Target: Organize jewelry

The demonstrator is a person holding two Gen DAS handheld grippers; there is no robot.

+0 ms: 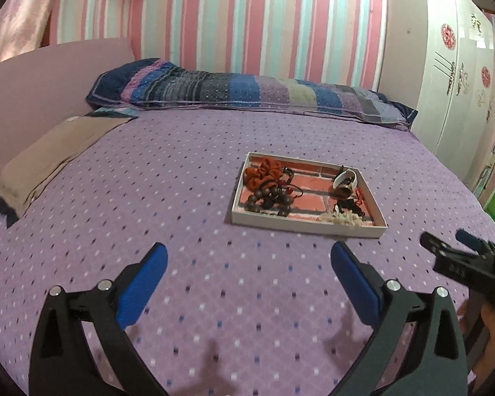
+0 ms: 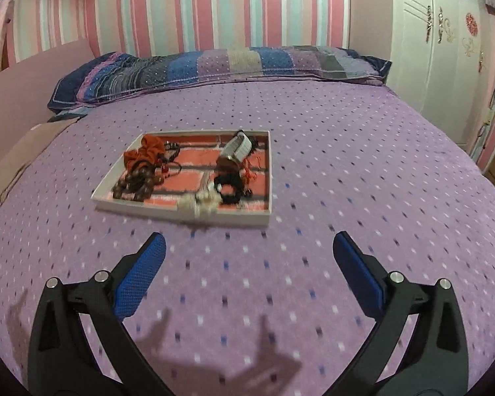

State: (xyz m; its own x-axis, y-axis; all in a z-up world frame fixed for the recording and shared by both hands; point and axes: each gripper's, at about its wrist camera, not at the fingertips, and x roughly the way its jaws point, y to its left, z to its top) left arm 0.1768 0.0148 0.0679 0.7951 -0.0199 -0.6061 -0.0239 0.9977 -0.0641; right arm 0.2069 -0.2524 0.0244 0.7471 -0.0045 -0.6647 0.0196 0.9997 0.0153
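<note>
A bed (image 1: 214,151) covered in a purple dotted spread fills most of both views. Behind it a wall (image 1: 247,26) striped in pink, white and pale blue is seen. A white wardrobe (image 1: 452,92) with floral decals stands at the right. A long patchwork pillow (image 1: 247,94) in blues and purples lies across the head of the bed, and a folded tan cloth (image 1: 49,155) rests near the left edge.

A shallow white tray (image 2: 227,216) with a brick-pattern floor sits on the spread, ahead of both grippers and apart from them. The jewelry is found inside it. At the far left corner an orange scrunchie (image 2: 147,150) is bunched; nearer, a string of large brown beads (image 2: 133,183) is piled against it. A white bracelet (image 2: 239,145) stands tilted at the far right, with a brown item just below it that cannot be identified. A black hair tie (image 2: 229,186) lies near the front right, and a cluster of cream beads (image 2: 196,206) rests on the front rim, blurred.

The left gripper (image 1: 249,257) is held over bare spread, fingers spread wide, nothing between them. The right gripper (image 2: 249,247) is likewise held apart and empty; in the left view it is glimpsed at the right edge.
</note>
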